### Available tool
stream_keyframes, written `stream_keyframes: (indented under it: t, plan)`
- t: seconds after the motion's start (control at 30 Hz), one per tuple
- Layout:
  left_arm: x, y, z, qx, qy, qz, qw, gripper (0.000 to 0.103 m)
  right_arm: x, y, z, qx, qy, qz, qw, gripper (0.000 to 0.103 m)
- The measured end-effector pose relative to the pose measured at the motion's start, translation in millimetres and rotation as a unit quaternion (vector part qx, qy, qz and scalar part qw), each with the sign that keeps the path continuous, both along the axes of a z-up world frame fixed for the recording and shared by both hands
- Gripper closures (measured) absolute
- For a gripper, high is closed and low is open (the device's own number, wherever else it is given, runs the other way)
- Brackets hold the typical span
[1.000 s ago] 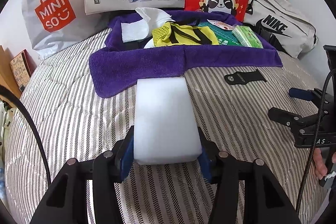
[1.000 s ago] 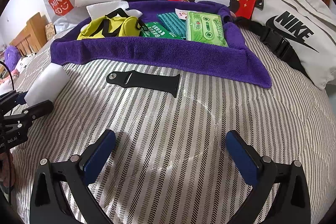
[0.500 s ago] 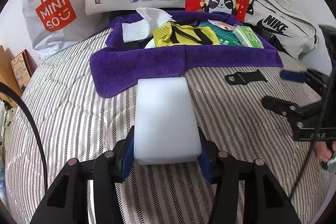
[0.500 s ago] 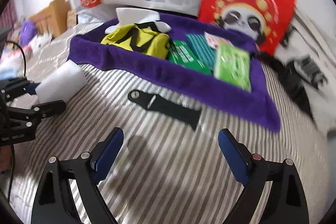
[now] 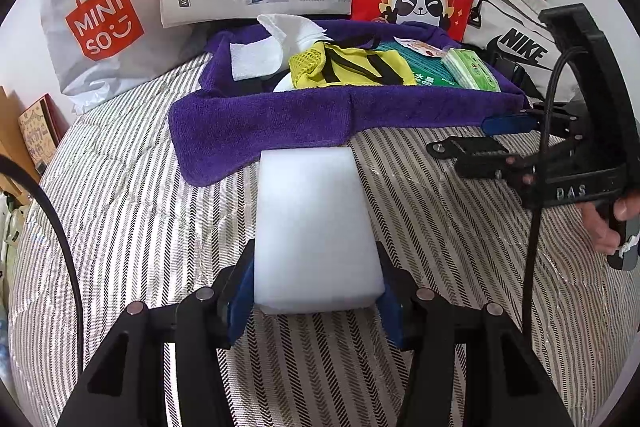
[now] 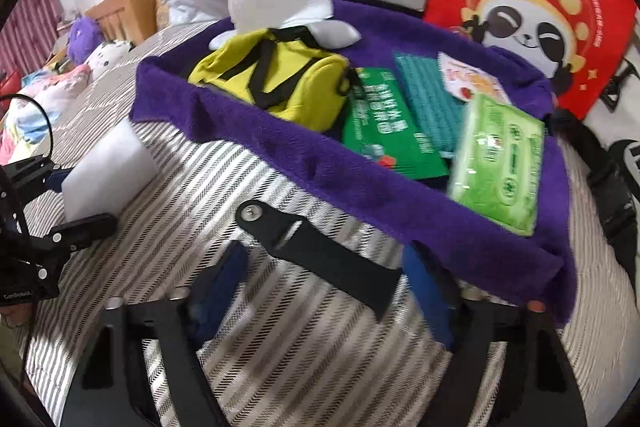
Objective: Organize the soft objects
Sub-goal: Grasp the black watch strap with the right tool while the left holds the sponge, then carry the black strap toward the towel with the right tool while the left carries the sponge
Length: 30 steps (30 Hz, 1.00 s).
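Since a second ago the right gripper (image 6: 324, 291) has swung in over the black strap (image 6: 320, 255), its jaws closing from wide to about half; the strap lies between them on the striped bedcover (image 6: 248, 187), apparently not yet pinched. The left gripper (image 5: 316, 283) has not moved and clamps the near end of the white foam block (image 5: 312, 223), whose far end reaches to 12 o'clock, meeting the purple towel (image 5: 256, 131). That towel works as a tray, already holding a yellow pouch (image 6: 276, 83) and green packets (image 6: 500, 163), so the foam probably waits its turn.
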<state>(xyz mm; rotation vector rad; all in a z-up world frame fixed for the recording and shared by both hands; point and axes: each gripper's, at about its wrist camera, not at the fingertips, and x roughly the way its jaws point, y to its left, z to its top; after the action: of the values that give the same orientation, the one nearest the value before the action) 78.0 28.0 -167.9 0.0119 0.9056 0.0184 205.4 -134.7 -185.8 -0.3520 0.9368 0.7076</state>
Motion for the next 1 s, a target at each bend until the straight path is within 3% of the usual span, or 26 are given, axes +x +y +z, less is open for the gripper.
stream_keyframes:
  t: [0.13,0.23,0.33,0.57,0.73,0.83,1.0]
  plan:
    - [-1,0,0,0.0,0.0,0.0,1.0,0.054,-2,-9,4,-0.002,0.006,0.0,1.0,0.049]
    - [-1,0,0,0.0,0.0,0.0,1.0,0.054,-10,-12,8,-0.001,0.024,0.013,1.0,0.055]
    - [0,0,0,0.0,0.0,0.0,1.0,0.054,-19,-11,10,0.002,0.041,0.036,0.998,0.056]
    - [-1,0,1,0.001,0.001,0.0,1.0,0.053,-18,9,9,-0.015,0.018,0.045,0.999,0.056]
    - [0,-1,0,0.0,0.001,-0.001,1.0,0.053,-13,21,11,-0.009,0.011,0.042,0.999,0.081]
    - [-1,0,0,0.0,0.001,-0.001,1.0,0.053,-17,18,13,-0.013,0.015,0.027,0.999,0.084]
    - [0,-1,0,0.0,0.001,0.0,1.0,0.053,-28,3,14,0.012,0.059,-0.004,0.998,0.084]
